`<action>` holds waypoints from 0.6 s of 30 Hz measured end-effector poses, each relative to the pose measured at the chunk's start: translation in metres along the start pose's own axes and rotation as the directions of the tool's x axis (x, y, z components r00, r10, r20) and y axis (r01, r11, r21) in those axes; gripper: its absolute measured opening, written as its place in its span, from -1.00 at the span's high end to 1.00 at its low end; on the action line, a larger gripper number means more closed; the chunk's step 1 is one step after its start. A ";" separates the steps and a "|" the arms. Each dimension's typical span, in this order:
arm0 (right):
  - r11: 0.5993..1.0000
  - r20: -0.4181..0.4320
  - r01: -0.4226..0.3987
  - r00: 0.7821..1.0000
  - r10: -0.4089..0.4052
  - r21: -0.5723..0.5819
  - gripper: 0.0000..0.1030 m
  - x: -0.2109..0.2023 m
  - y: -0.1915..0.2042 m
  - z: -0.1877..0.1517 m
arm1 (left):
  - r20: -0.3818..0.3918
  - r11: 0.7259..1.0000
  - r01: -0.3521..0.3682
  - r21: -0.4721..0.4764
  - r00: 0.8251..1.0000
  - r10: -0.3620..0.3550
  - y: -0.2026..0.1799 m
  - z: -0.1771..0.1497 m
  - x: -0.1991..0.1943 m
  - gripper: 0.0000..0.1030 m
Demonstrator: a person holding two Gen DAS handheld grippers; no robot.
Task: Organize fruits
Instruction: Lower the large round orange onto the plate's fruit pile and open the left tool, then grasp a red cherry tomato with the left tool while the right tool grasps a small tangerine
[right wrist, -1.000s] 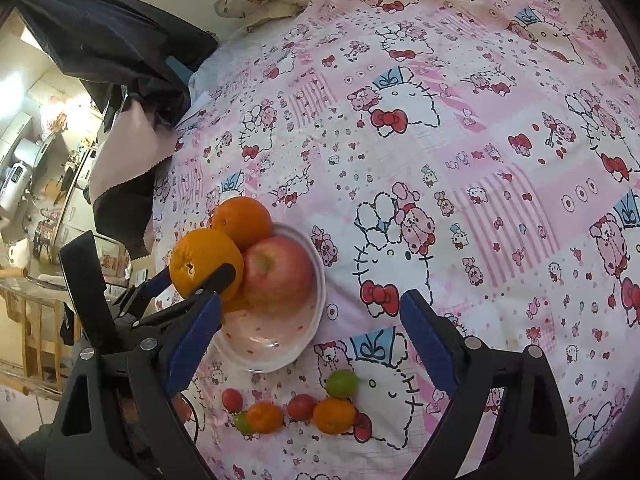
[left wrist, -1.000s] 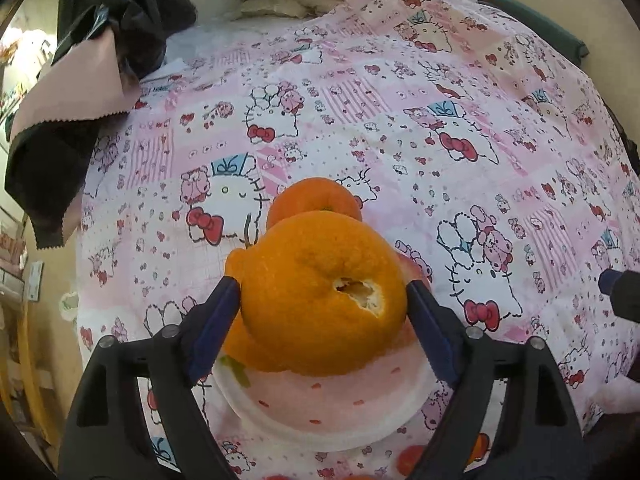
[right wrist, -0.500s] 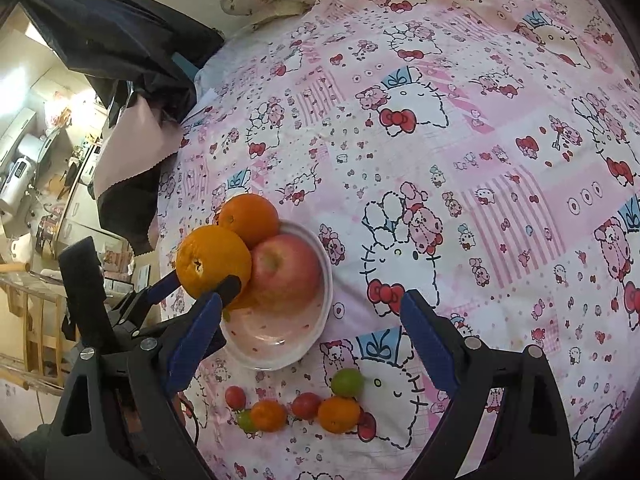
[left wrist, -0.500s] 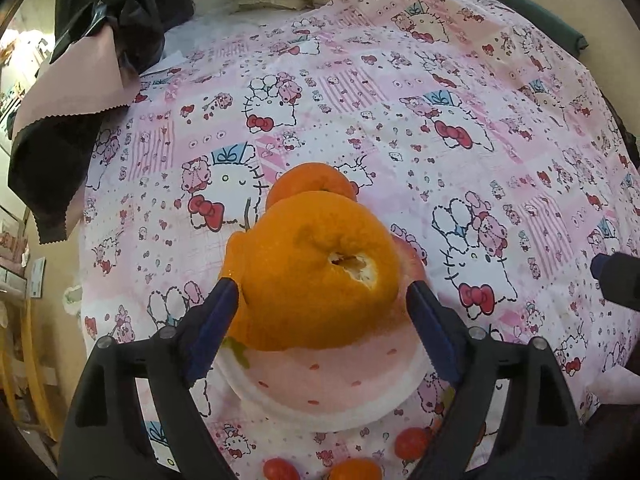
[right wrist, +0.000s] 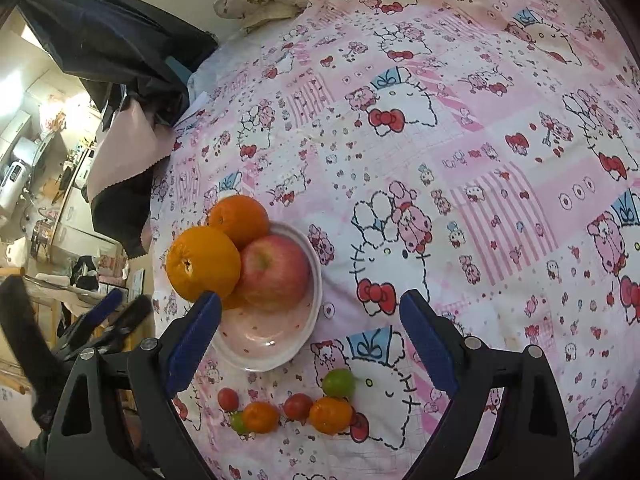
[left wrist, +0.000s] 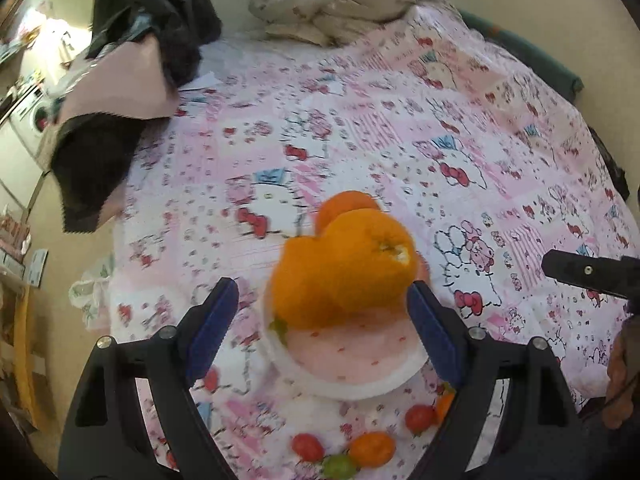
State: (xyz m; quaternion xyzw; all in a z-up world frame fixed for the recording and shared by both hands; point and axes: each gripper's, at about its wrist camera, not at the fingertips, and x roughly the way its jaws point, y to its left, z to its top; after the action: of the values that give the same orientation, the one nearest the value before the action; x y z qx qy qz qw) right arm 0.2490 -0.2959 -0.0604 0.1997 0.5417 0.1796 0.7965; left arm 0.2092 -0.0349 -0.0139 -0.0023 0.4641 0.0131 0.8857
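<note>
A pink bowl (right wrist: 276, 344) on the bed holds a red apple (right wrist: 276, 272), a far orange (right wrist: 240, 218) and a big orange (right wrist: 202, 262) resting on the pile at the bowl's left side. In the left wrist view the big orange (left wrist: 346, 266) sits in the bowl (left wrist: 352, 364) beyond my open left gripper (left wrist: 322, 324), apart from both pads. My right gripper (right wrist: 310, 338) is open and empty, hovering over the bowl's right side. My left gripper (right wrist: 116, 312) shows at left, drawn back from the bowl.
Several small tomatoes and citrus lie in a row in front of the bowl (right wrist: 300, 404), also in the left wrist view (left wrist: 360, 444). Dark clothing (right wrist: 120, 80) hangs over the bed's left edge. A crumpled blanket (left wrist: 340, 4) lies at the far end.
My left gripper has opened, let go of the big orange on the fruit pile and pulled back. The right gripper has hardly moved.
</note>
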 end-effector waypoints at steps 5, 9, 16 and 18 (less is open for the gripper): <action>1.000 -0.011 -0.016 1.000 0.016 0.009 -0.80 0.002 0.006 -0.018 | 0.021 0.996 -0.008 -0.085 1.000 0.010 0.035 -0.020 -0.025 -0.62; 0.999 -0.037 -0.013 0.999 0.012 -0.031 -0.80 0.007 0.018 -0.037 | -0.025 0.990 -0.019 -0.140 1.000 0.015 0.056 -0.041 -0.029 -0.62; 1.000 -0.071 0.020 0.997 -0.022 -0.020 -0.80 0.012 0.018 -0.069 | -0.158 0.970 0.033 -0.241 0.985 -0.073 0.073 -0.082 -0.008 -0.61; 1.000 -0.080 0.026 0.996 -0.026 0.003 -0.80 0.013 0.014 -0.076 | -0.182 0.951 0.051 -0.306 0.977 -0.111 0.077 -0.094 0.003 -0.60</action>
State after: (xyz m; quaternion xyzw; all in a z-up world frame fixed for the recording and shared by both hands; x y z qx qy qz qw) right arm 0.1815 -0.2679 -0.0891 0.1867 0.5762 0.1760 0.7760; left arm 0.1311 0.0411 -0.0690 -0.1571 0.5418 0.0467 0.8244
